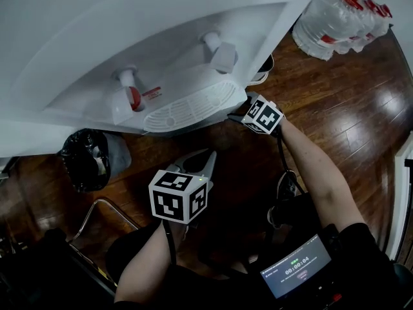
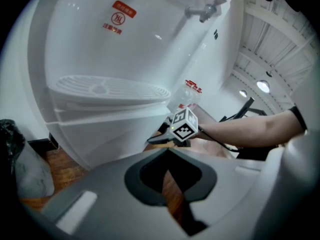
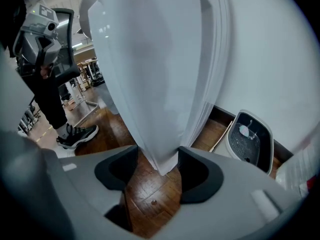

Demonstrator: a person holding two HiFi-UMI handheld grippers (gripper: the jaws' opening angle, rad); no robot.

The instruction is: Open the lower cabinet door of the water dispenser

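The white water dispenser (image 1: 187,95) stands against the wall, its drip tray (image 2: 107,86) jutting out above the lower cabinet. In the right gripper view the cabinet door's white panel (image 3: 160,84) runs down to a lower corner that sits between my jaws. My right gripper (image 3: 157,156) is open wide around that corner; I cannot tell whether the pads touch it. In the head view the right gripper (image 1: 237,113) is at the dispenser's lower right side. My left gripper (image 1: 205,157) hangs in front of the dispenser, shut and empty, and the left gripper view (image 2: 169,153) shows only floor behind it.
A black bin bag (image 1: 87,157) sits left of the dispenser. Large water bottles (image 1: 339,18) stand at the back right. A white tray-like object with a dark mesh (image 3: 250,139) lies by the wall. A metal chair frame (image 1: 106,215) and my shoe (image 1: 287,186) are on the wood floor.
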